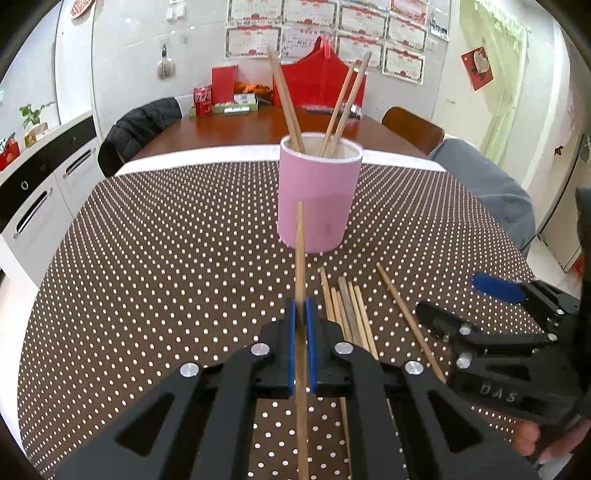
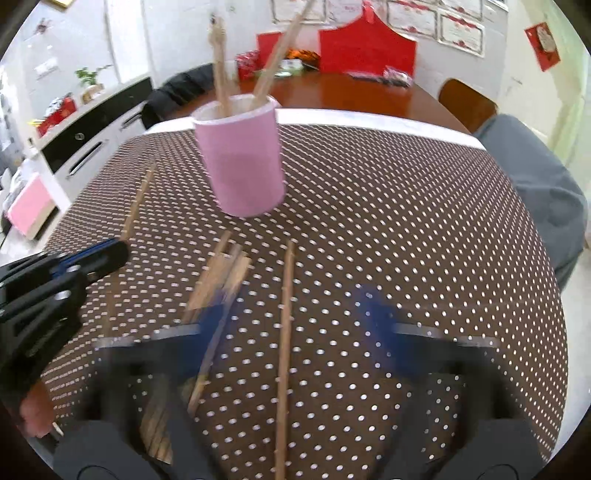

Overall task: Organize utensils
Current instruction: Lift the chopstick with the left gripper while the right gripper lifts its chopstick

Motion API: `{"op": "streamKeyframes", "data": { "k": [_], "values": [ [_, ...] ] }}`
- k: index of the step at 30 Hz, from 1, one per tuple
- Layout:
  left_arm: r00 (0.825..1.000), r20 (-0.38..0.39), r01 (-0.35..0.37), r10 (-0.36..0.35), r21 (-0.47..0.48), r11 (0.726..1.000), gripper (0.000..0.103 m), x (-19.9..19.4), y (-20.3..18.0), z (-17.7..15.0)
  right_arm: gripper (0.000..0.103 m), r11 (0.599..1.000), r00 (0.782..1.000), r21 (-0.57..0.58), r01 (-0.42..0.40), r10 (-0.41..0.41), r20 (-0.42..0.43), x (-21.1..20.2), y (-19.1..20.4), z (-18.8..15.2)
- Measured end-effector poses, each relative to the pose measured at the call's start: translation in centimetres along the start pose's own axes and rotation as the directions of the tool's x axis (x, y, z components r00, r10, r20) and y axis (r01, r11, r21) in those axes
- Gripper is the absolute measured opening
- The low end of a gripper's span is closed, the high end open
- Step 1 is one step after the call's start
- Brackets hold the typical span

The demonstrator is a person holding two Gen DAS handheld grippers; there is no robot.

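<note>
Clearly one chopstick (image 1: pixel 300 258) sits clamped between the left gripper (image 1: pixel 301 314) jaws.

Cup (image 1: pixel 319 199) behind loose chopsticks (image 1: pixel 349 314) on table (image 1: pixel 147 258).

Both wrist views angle down, share pink cup (image 1: pixel 319 195).

Raised letters "DAS": on the black body of the right gripper (image 1: pixel 458 295). Wall certificates (image 1: pixel 325 33): print too small to read.
</note>
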State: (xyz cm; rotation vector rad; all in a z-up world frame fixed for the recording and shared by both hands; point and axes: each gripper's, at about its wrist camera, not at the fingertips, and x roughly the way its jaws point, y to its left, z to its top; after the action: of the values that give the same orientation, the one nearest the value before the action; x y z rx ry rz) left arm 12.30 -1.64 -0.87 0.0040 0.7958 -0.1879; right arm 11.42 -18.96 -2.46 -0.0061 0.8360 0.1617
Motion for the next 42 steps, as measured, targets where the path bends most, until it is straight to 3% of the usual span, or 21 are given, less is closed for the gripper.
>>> {"op": "streamKeyframes", "data": {
  "k": [6, 8, 9, 11, 12, 13, 15, 20, 21, 22, 24, 28, 29, 31, 33, 42],
  "values": [
    [0.999, -0.041, -0.006, 0.006, 0.005, 1.000, 0.006, 1.1, 0.2, -0.4, 0.083, 0.999, 0.998, -0.023, 0.033, -0.035, -0.060, 2.3, 0.1, -0.8],
    [0.999, -0.044, -0.006, 0.006, 0.006, 1.000, 0.006, 1.2, 0.2, -0.5, 0.063, 0.999, 0.996, -0.041, 0.034, -0.038, -0.082, 3.3, 0.4, -1.2],
    [0.999, -0.044, -0.007, 0.007, 0.007, 1.000, 0.006, 1.3, 0.2, -0.5, 0.049, 0.998, 0.995, -0.047, 0.037, -0.041, -0.096, 3.6, 0.5, -1.3],
    [0.999, -0.052, -0.009, 0.010, 0.008, 1.000, 0.006, 1.5, 0.2, -0.5, 0.046, 0.998, 0.995, -0.052, 0.038, -0.043, -0.091, 4.0, 0.8, -1.5],
    [0.998, -0.056, -0.012, 0.013, 0.007, 1.000, 0.006, 1.7, 0.3, -0.5, 0.037, 0.998, 0.996, -0.051, 0.038, -0.042, -0.083, 4.0, 0.8, -1.6],
    [0.998, -0.057, -0.012, 0.013, 0.006, 1.000, 0.006, 1.8, 0.3, -0.6, 0.021, 0.998, 0.996, -0.049, 0.036, -0.039, -0.074, 3.9, 0.7, -1.6],
    [0.998, -0.064, -0.011, 0.011, 0.005, 1.000, 0.006, 2.0, 0.4, -0.6, 0.007, 0.998, 0.997, -0.052, 0.034, -0.038, -0.071, 3.9, 0.9, -1.7],
    [0.995, -0.102, 0.019, -0.017, 0.027, 0.999, 0.007, 2.7, 0.4, -0.9, 0.006, 1.000, 0.996, 0.001, 0.006, -0.006, -0.087, 3.5, -0.2, -1.6],
    [0.994, -0.109, 0.008, -0.004, 0.032, 0.999, 0.010, 3.0, 0.4, -1.0, 0.006, 1.000, 0.996, 0.016, 0.002, -0.001, -0.089, 3.4, -0.5, -1.7],
    [0.994, -0.111, 0.003, 0.001, 0.034, 0.999, 0.023, 3.1, 0.4, -1.0, 0.006, 1.000, 0.996, 0.019, 0.000, 0.002, -0.089, 3.4, -0.7, -1.6],
    [0.993, -0.118, -0.011, 0.015, 0.039, 0.999, 0.030, 3.7, 0.5, -1.2, 0.006, 1.000, 0.996, 0.028, 0.007, -0.005, -0.090, 3.3, -0.8, -1.6],
    [0.983, -0.177, -0.040, 0.049, 0.056, 0.998, 0.031, 5.6, 0.4, -1.6, 0.006, 0.999, 0.995, 0.045, -0.003, 0.007, -0.096, 3.3, -1.2, -1.6],
    [0.987, -0.147, -0.060, 0.071, 0.080, 0.995, 0.031, 5.6, 0.1, -1.7, 0.006, 0.999, 0.995, 0.047, -0.004, 0.009, -0.096, 3.3, -1.2, -1.6],
    [0.986, -0.130, -0.091, 0.107, 0.121, 0.988, 0.028, 5.8, -0.4, -1.9, 0.006, 0.999, 0.995, 0.049, -0.007, 0.011, -0.096, 3.2, -1.2, -1.7],
    [0.987, -0.148, -0.049, 0.067, 0.120, 0.992, 0.007, 5.7, -0.7, -1.8, 0.006, 0.999, 0.995, 0.049, -0.008, 0.012, -0.098, 3.2, -1.2, -1.7],
    [0.984, -0.165, -0.047, 0.062, 0.094, 0.995, 0.006, 5.0, -0.1, -1.7, 0.006, 0.997, 0.998, 0.073, -0.016, 0.020, -0.063, 1.8, -1.9, -1.1]
  ]
}}
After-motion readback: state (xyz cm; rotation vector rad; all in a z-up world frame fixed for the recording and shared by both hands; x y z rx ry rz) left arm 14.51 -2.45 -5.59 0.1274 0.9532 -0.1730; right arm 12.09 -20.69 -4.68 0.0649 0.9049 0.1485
